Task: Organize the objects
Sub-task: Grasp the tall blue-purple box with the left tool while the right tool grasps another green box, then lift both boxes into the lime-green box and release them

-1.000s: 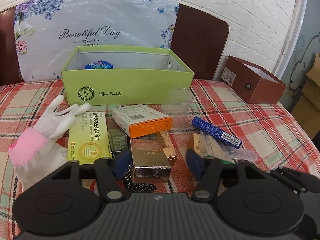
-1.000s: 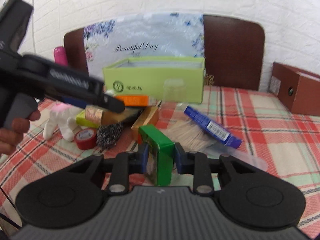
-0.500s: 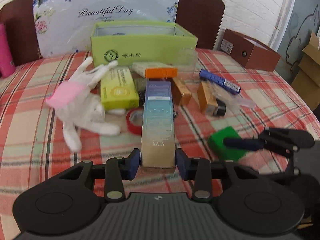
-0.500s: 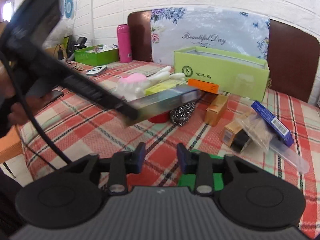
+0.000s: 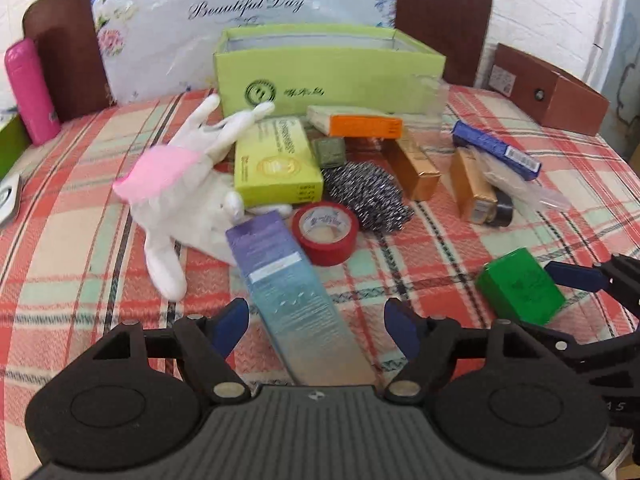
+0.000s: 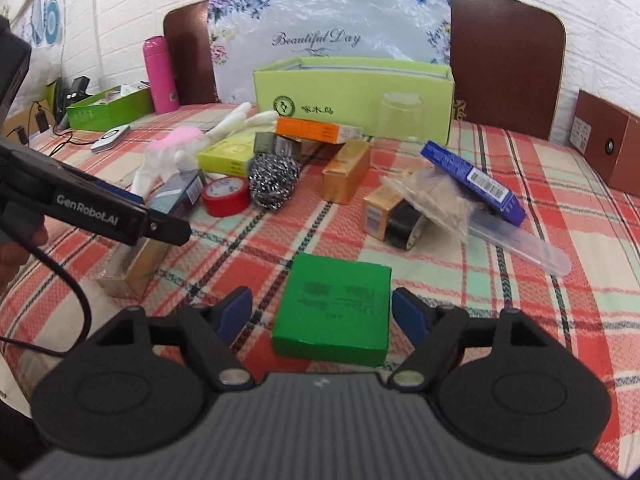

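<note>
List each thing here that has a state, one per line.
left gripper: open, straddling the long box
right gripper: open, straddling the green box
long box: lying flat, released
green box: lying flat, released
lime storage box: lidless, upright
clear cup: upside down
red tape roll: lying flat
</note>
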Action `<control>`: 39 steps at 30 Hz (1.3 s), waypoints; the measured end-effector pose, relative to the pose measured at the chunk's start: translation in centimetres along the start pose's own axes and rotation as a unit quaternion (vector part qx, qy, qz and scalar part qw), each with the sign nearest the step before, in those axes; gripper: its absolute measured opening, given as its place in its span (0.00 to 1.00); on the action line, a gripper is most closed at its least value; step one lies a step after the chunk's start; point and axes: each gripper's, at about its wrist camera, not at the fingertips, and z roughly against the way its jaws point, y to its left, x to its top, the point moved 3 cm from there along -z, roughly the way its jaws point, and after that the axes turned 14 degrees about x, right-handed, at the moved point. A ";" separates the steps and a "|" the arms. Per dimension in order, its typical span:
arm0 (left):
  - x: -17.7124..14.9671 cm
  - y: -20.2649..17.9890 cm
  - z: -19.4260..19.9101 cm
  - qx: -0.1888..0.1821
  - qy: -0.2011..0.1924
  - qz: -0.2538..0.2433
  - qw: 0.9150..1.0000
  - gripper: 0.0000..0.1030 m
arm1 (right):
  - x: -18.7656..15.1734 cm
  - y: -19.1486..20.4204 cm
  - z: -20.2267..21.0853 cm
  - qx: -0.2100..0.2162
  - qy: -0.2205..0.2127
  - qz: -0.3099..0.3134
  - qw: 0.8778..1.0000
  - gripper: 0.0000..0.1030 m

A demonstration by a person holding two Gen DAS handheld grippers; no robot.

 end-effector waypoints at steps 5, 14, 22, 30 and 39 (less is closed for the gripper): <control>-0.8 2.0 -0.8 0.003 0.032 0.056 0.998 0.76 | -0.3 -0.7 -0.7 -0.022 0.013 -0.017 1.000 0.75; 0.2 0.9 -1.0 -0.012 0.024 0.039 0.999 0.52 | -0.2 -0.6 -0.7 -0.034 0.016 -0.018 0.999 0.74; 0.1 1.2 -1.5 -0.007 0.029 0.043 0.999 0.60 | 0.1 -0.6 -1.2 -0.031 0.016 -0.019 0.999 0.65; 0.6 1.8 -0.4 -0.034 0.024 0.033 0.999 0.43 | 1.1 -0.7 -0.6 -0.008 0.014 -0.021 1.000 0.60; 4.8 3.0 4.0 -0.054 -0.060 0.002 0.997 0.41 | 7.0 -1.1 1.9 0.040 -0.048 0.008 0.998 0.60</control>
